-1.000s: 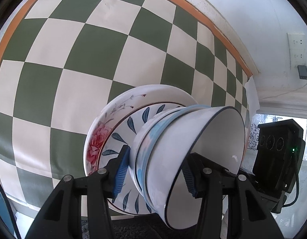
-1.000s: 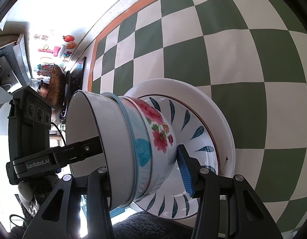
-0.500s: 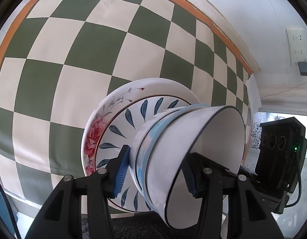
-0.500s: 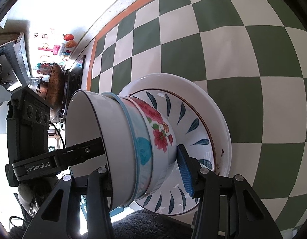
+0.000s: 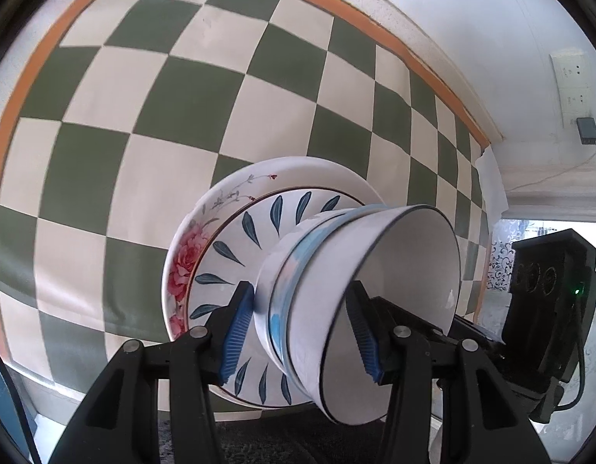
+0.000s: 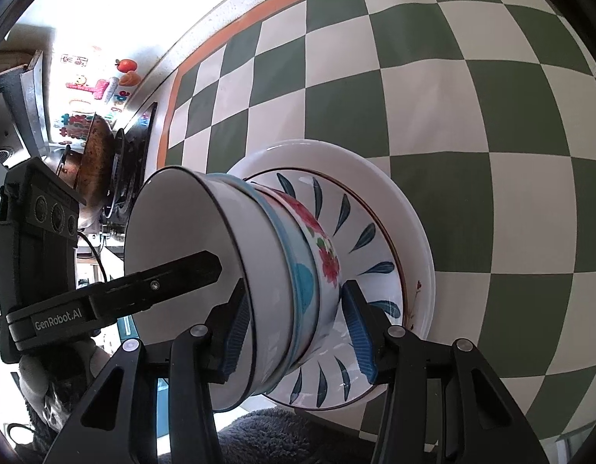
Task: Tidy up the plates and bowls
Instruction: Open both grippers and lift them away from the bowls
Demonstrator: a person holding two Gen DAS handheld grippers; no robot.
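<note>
Three nested bowls (image 5: 375,270) form a stack: a dark-rimmed white one on top, a blue-banded one, and a red-flower one (image 6: 325,255) at the bottom. My left gripper (image 5: 300,334) is shut on the stack's wall, one pad inside the top bowl and one outside. From the opposite side, my right gripper (image 6: 296,328) is shut on the same stack. The left gripper's inner finger (image 6: 174,274) shows inside the top bowl. Beneath lie a blue-leaf plate (image 5: 236,239) on a larger rose plate (image 5: 186,255). I cannot tell whether the bowls touch them.
A green-and-white checked cloth (image 5: 182,96) with an orange border covers the table. A stove with a brown pan (image 6: 97,154) stands beyond the table's left end. A wall socket (image 5: 572,77) is at the far right. Grey fluffy fabric (image 6: 259,433) lies at the near edge.
</note>
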